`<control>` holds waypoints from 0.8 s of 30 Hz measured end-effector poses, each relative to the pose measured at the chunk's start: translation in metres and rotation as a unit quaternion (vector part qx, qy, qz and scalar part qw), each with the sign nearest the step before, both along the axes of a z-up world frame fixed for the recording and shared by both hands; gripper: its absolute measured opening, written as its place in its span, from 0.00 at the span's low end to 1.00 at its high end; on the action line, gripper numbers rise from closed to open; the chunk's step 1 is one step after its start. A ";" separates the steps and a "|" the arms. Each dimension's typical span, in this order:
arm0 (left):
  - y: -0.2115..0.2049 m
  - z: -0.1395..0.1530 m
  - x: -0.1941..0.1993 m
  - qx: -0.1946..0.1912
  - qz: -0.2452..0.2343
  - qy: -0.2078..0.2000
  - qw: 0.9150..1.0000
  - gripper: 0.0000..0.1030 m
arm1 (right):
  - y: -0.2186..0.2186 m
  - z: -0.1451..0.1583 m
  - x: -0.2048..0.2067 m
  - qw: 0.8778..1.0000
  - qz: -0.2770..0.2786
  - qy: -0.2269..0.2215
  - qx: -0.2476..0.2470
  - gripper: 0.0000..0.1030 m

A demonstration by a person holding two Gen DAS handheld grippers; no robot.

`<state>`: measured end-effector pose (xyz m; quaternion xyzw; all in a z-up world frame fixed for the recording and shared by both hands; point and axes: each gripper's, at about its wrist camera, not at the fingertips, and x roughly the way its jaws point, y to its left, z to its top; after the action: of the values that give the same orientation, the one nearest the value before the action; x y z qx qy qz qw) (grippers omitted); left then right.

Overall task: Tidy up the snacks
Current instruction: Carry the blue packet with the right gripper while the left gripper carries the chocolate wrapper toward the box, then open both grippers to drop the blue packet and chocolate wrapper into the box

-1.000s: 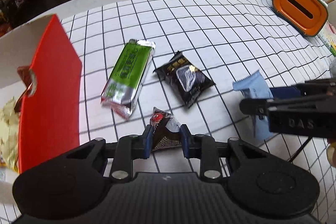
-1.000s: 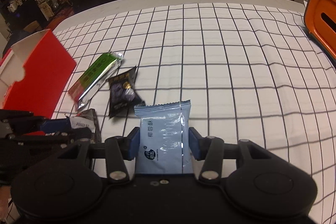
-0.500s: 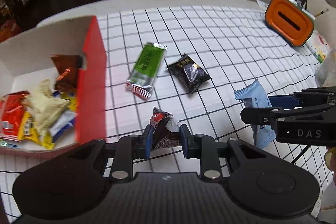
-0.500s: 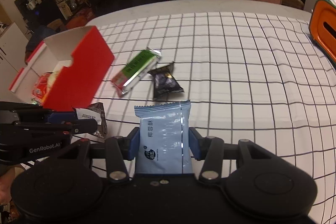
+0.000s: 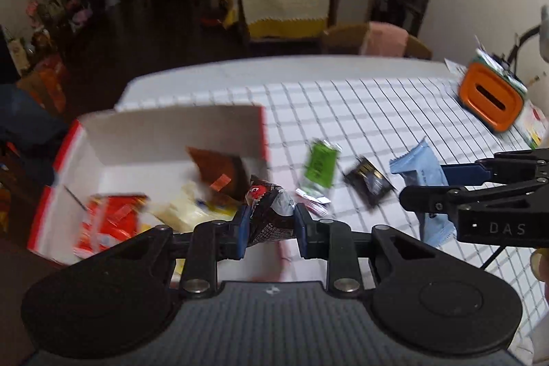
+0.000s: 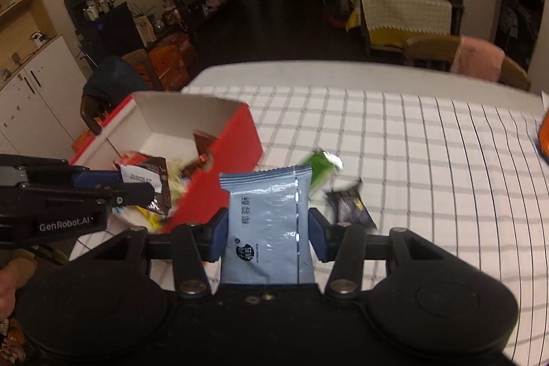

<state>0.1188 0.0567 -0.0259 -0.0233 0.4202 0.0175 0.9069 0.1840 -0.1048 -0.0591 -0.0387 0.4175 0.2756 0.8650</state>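
My left gripper [image 5: 269, 228] is shut on a small dark brown snack packet [image 5: 269, 216] and holds it above the near right corner of the open red box [image 5: 171, 132], which holds several snacks. My right gripper [image 6: 267, 232] is shut on a light blue snack packet [image 6: 269, 225], held in the air to the right of the box [image 6: 233, 174]. The right gripper and its blue packet [image 5: 417, 167] also show in the left wrist view. A green bar [image 5: 320, 165] and a black packet [image 5: 369, 182] lie on the checked tablecloth [image 6: 411, 160].
An orange container [image 5: 489, 96] stands at the table's far right. A wooden chair with a pink cloth [image 6: 477, 59] stands behind the table. The left gripper with its brown packet [image 6: 147, 180] shows at the left of the right wrist view.
Both grippers have risen and moved left toward the red box with their packets. The left gripper's packet is now over the box's corner.
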 end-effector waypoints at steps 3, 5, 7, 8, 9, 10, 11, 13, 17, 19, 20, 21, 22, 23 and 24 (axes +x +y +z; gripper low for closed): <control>0.022 0.011 0.003 0.013 0.011 -0.017 1.000 0.26 | 0.027 0.008 0.006 1.000 0.009 -0.016 0.002 0.46; 0.036 0.015 0.007 0.022 0.018 -0.025 0.999 0.26 | 0.044 0.014 0.012 1.000 0.014 -0.021 0.006 0.46; 0.051 0.019 0.012 0.028 0.024 -0.030 0.999 0.26 | 0.063 0.019 0.018 0.999 0.019 -0.028 0.011 0.46; 0.058 0.020 0.016 0.033 0.029 -0.033 0.998 0.26 | 0.072 0.022 0.021 0.999 0.020 -0.034 0.011 0.46; 0.064 0.021 0.019 0.038 0.032 -0.036 0.998 0.26 | 0.081 0.022 0.025 0.999 0.020 -0.036 0.013 0.46; 0.071 0.022 0.022 0.044 0.035 -0.038 0.998 0.26 | 0.088 0.023 0.029 0.999 0.019 -0.035 0.016 0.46; 0.077 0.022 0.026 0.049 0.039 -0.039 0.997 0.26 | 0.096 0.022 0.035 0.999 0.018 -0.032 0.019 0.46; 0.091 0.020 0.032 0.055 0.043 -0.039 0.997 0.26 | 0.110 0.020 0.042 0.999 0.019 -0.032 0.018 0.46; 0.115 0.012 0.047 0.068 0.049 -0.032 0.996 0.26 | 0.138 0.009 0.055 0.999 0.019 -0.031 0.000 0.46; 0.127 0.006 0.053 0.073 0.050 -0.027 0.996 0.26 | 0.150 0.001 0.061 0.999 0.016 -0.028 -0.011 0.46; 0.134 0.003 0.056 0.075 0.052 -0.025 0.996 0.26 | 0.155 -0.003 0.066 0.999 0.014 -0.025 -0.015 0.46; 0.139 -0.001 0.060 0.076 0.054 -0.022 0.995 0.26 | 0.161 -0.007 0.069 1.000 0.014 -0.021 -0.019 0.46; 0.144 -0.004 0.063 0.076 0.055 -0.017 0.995 0.26 | 0.165 -0.011 0.073 1.000 0.014 -0.016 -0.023 0.46; 0.150 -0.007 0.065 0.074 0.054 -0.012 0.996 0.26 | 0.171 -0.016 0.077 0.999 0.016 -0.010 -0.028 0.46; 0.154 -0.012 0.069 0.074 0.054 -0.007 0.996 0.26 | 0.176 -0.020 0.081 0.999 0.019 -0.003 -0.033 0.46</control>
<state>0.1876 0.2104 -0.0377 0.0211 0.4092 0.0977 0.9070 0.2645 0.0716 -0.0793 -0.0756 0.4226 0.2781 0.8593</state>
